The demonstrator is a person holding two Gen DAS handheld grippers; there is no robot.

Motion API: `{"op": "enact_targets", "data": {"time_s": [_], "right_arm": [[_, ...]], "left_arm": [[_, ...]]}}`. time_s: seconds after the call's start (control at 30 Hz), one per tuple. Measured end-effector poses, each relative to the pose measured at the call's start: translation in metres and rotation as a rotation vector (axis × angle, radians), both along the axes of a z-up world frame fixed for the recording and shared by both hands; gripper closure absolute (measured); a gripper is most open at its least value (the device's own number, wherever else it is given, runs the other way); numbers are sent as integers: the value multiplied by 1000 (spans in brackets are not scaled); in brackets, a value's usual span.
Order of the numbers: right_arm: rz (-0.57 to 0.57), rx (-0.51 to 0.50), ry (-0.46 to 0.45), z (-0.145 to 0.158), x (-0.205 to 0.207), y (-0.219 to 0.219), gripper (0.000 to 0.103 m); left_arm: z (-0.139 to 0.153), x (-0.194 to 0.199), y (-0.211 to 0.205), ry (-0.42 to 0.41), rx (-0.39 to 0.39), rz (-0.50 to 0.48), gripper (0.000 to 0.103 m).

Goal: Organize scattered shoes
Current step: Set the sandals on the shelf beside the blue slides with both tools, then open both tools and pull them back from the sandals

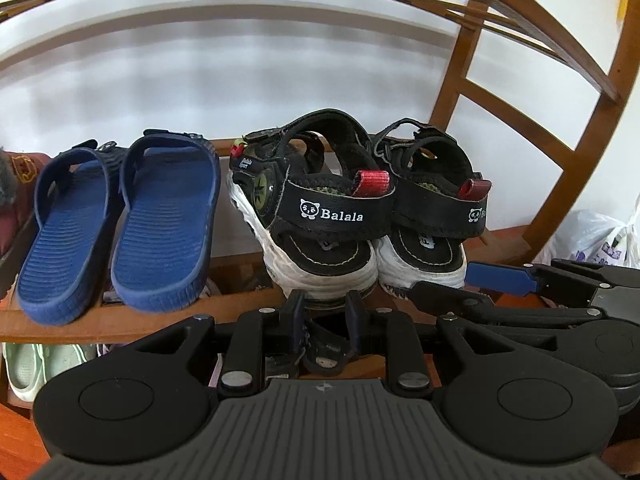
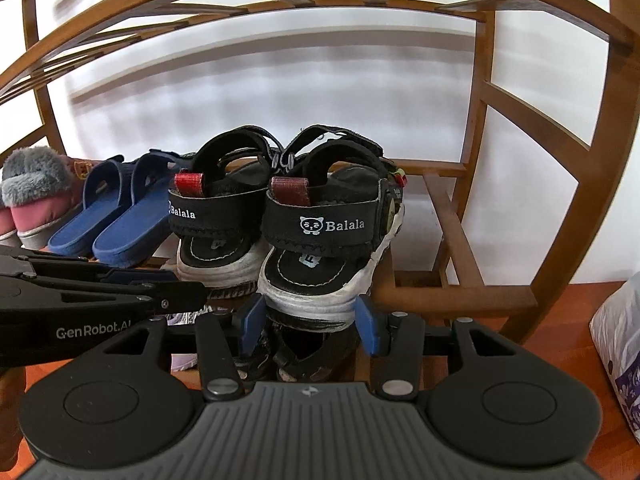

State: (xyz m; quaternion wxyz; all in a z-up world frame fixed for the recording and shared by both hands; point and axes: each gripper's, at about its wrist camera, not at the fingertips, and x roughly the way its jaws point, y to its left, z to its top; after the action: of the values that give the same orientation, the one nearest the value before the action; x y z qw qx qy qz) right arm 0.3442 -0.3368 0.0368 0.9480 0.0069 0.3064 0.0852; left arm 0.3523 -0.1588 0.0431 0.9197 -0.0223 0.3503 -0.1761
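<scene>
While the left gripper (image 1: pixel 325 322) has its jaws narrowly set just under the heel of the left sandal (image 1: pixel 320 216), whether its pads press the sole cannot be told. Right gripper (image 2: pixel 310 322): jaws about half open, blue pads flanking the white heel of the right sandal (image 2: pixel 328 232), seemingly touching both sides. Both sandals stand side by side, heels outward, on the wooden rack (image 2: pixel 452 292). Left of them, blue slippers (image 1: pixel 120 216); further left, a furry slipper (image 2: pixel 32 188). Plastic bag (image 2: pixel 620 344) lies right of the rack.
</scene>
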Motion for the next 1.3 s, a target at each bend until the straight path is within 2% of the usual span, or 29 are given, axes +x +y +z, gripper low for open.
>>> {"op": "enact_targets", "data": {"time_s": [0.37, 0.57, 0.67, 0.7, 0.83, 0.87, 1.3], "right_arm": [[8, -3, 2, -3, 4, 1, 45], [12, 1, -8, 1, -10, 3, 38], [14, 1, -24, 5, -18, 4, 38], [17, 0, -34, 6, -20, 4, 39], [23, -6, -41, 5, -22, 4, 68], [23, -7, -40, 5, -21, 4, 72], [20, -59, -32, -5, -2, 4, 71]], "left_arm": [[-5, -3, 4, 17, 12, 13, 76], [-4, -19, 10, 33, 10, 31, 67], [-3, -29, 14, 30, 12, 36, 64], [-2, -33, 15, 29, 12, 37, 63], [-1, -54, 24, 28, 13, 51, 59], [0, -58, 26, 26, 15, 54, 58], [-1, -90, 62, 38, 4, 152, 47]]}}
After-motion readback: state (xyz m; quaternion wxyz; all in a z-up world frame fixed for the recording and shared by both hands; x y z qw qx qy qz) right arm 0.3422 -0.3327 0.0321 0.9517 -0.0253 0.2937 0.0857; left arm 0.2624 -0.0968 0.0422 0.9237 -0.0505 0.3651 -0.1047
